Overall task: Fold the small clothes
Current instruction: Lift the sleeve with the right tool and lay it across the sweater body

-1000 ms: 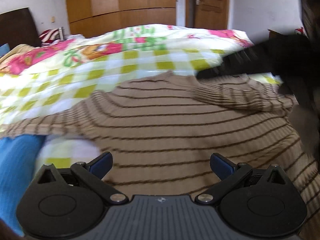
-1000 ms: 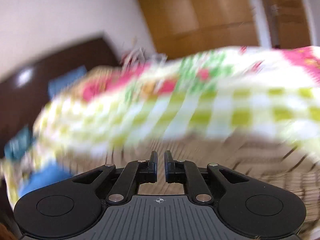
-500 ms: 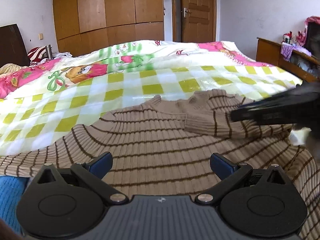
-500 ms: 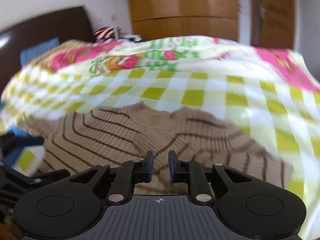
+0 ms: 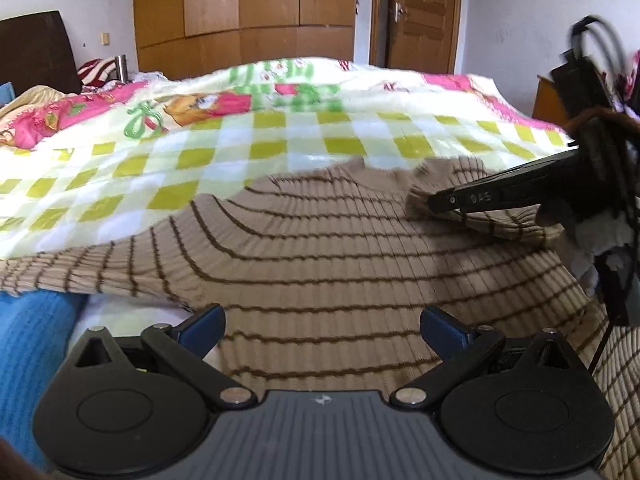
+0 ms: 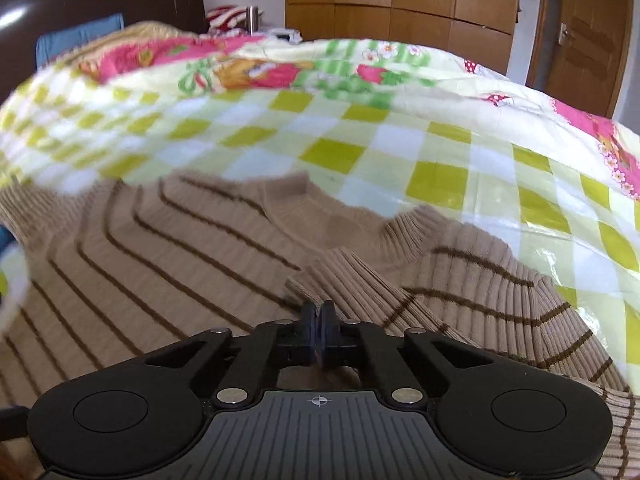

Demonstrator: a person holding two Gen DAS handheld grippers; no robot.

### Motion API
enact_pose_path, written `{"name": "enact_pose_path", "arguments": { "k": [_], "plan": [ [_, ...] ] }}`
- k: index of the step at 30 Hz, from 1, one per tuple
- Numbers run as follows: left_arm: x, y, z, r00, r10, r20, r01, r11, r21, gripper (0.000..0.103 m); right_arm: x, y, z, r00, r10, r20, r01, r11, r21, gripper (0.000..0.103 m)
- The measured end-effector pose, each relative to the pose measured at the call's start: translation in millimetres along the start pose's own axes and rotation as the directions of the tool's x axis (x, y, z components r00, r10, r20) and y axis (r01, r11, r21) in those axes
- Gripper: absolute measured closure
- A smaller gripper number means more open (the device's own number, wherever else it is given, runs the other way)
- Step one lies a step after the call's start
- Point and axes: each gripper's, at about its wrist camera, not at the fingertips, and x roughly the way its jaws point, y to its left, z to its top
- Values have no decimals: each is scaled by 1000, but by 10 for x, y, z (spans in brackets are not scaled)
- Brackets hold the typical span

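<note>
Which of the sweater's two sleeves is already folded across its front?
The sleeve by the right gripper, lying across the sweater. The other sleeve lies stretched out sideways near the blue cloth.

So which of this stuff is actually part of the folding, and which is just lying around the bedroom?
Part of the job:
striped sweater, its right sleeve folded across its chest
right gripper, shut over that sleeve
left gripper, open, holding nothing

Just lying about:
checked quilt
blue cloth
wardrobe
door
</note>
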Motion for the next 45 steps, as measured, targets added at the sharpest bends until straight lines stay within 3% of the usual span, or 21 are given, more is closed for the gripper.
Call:
{"name": "enact_pose_path", "arguments": {
  "k": [3, 7, 11, 14, 20, 24, 27, 29, 30, 32, 35, 38, 39, 40, 45],
  "plan": [
    [-114, 67, 42, 1000, 12, 29, -12, 1000, -3, 0, -219, 217, 102, 994, 79, 75, -77, 997, -25, 102],
    [-226, 129, 52, 998, 34, 51, -34, 999, 0, 0, -342, 623, 129, 963, 233, 134, -221, 971, -96, 102],
    [-145, 118, 54, 998, 55, 29, -55, 998, 26, 0, -52, 881, -7, 956, 291, 43, -286, 953, -105, 94],
    [-81, 71, 102, 999, 42, 34, -44, 998, 39, 0, -58, 755, -27, 953, 298, 53, -298, 955, -15, 93],
    [147, -114, 324, 996, -17, 91, 12, 999, 53, 0, -627, -89, -56, 969, 178, 172, -207, 964, 167, 92],
    [514, -293, 438, 997, -12, 81, 4, 994, 106, 0, -724, -608, -261, 993, 27, 115, -50, 978, 203, 92],
    [802, -338, 409, 1000, 15, 14, -17, 990, 143, 0, -572, -903, -426, 998, -55, 29, 47, 972, 228, 93],
    [1005, -339, 317, 996, 82, -48, -72, 980, 185, 0, -410, -1081, -522, 994, -110, -19, 111, 961, 254, 103],
    [1059, -318, 272, 993, 103, -57, -90, 976, 196, 0, -341, -1164, -546, 994, -113, -13, 112, 957, 269, 103],
    [1053, -204, 251, 996, 68, -53, -60, 986, 153, 0, -255, -1241, -538, 991, -130, 10, 122, 953, 277, 103],
    [1040, -128, 306, 992, 104, -65, -95, 987, 127, 0, -197, -1276, -484, 990, -139, 12, 130, 954, 271, 103],
    [862, -134, 350, 989, 145, -16, -141, 978, 153, 0, -325, -1227, -447, 988, -156, 12, 148, 954, 261, 103],
    [788, -148, 359, 989, 149, 6, -148, 976, 159, 0, -443, -1158, -437, 986, -160, 37, 146, 957, 250, 91],
    [723, -153, 375, 989, 144, 25, -146, 976, 160, 0, -569, -1065, -432, 985, -155, 69, 136, 964, 228, 90],
    [595, -333, 446, 998, 26, 56, -35, 986, 164, 0, -741, -579, -409, 993, 15, 116, -32, 989, 143, 90]
  ]
}}
